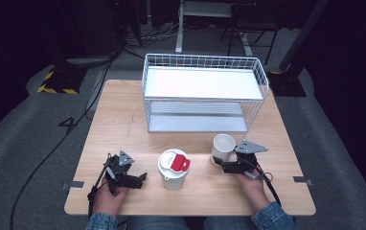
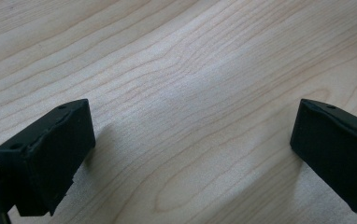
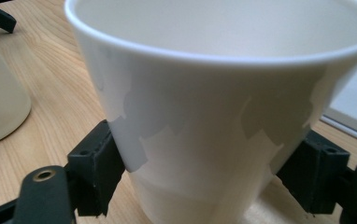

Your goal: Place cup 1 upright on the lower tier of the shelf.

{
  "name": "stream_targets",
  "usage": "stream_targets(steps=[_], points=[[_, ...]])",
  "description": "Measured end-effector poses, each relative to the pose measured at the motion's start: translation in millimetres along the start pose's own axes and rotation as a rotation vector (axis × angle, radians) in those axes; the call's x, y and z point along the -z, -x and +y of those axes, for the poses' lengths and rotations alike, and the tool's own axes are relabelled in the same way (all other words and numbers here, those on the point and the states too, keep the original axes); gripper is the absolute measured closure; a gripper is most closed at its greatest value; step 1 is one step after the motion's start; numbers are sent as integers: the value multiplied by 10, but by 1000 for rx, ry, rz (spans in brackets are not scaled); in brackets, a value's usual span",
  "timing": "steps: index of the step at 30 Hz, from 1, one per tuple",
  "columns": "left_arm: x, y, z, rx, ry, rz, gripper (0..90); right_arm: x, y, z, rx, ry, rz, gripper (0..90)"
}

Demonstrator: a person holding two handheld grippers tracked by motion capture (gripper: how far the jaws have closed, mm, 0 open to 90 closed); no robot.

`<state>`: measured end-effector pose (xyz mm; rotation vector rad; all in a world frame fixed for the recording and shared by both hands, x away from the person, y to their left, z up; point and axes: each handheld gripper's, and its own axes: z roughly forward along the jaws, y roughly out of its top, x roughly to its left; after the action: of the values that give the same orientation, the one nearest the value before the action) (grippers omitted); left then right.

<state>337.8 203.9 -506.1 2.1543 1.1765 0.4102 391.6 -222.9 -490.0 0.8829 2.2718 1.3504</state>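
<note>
Right gripper view: right claw [image 3: 200, 172] grips the white cup [image 3: 214, 116], base cut off; left claw [image 2: 190, 154] released.

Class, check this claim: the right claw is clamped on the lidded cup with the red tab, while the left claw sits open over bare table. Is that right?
Not quite. The right claw is clamped on the open white cup, which has no lid, as the right gripper view shows. The lidded cup stands apart, between the hands. The left claw is indeed open over bare table.

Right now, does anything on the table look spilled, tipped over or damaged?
Nothing stands out. The open white cup stands upright in the right gripper, the lidded cup is upright with its red lid on, and the wire rack sits square. The table looks dry.
</note>
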Motion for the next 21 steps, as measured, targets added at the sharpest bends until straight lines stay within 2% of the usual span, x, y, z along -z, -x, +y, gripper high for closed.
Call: stream_targets(steps=[6,21], points=[[0,0,0,0,0,0,6,-22,40,132,-6,0,-1,225],[0,0,0,0,0,0,5,-76,48,403,26,8,0,226]])
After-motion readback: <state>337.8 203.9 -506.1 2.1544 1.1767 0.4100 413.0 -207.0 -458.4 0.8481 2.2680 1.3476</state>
